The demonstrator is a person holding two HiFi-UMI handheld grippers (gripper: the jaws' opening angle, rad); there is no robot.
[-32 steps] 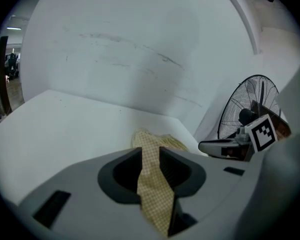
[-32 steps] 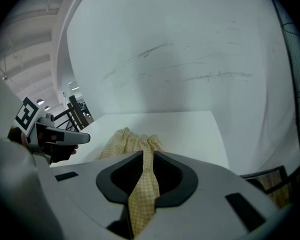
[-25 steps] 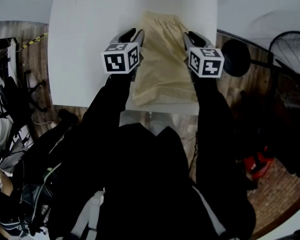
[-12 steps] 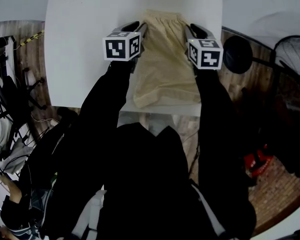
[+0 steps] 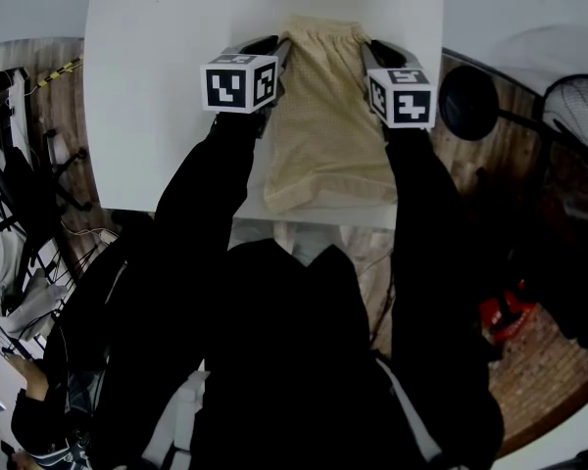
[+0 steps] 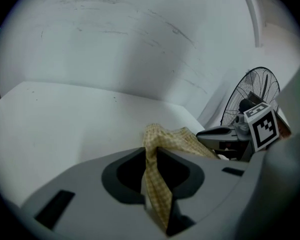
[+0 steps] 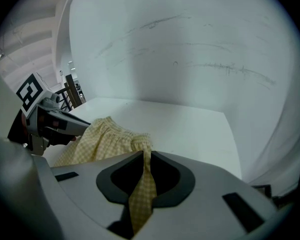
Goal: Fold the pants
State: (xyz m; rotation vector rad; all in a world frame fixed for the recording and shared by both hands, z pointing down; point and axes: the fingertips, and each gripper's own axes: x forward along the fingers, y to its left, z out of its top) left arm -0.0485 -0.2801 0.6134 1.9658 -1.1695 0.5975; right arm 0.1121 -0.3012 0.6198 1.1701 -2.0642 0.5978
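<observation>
Pants (image 5: 323,135) lie flat on the white table (image 5: 157,96), with the waistband at the far end and the legs trailing back toward the person. Left gripper (image 5: 271,49) is clamped on the waist's left edge and right gripper (image 5: 375,51) on its right edge, cloth squeezed thin between each pair of jaws. Matching corner grips, I'd say, so the waist lifts evenly and can be carried back over the legs.

Yellow pants (image 5: 323,135) lie on the white table (image 5: 157,86).
</observation>
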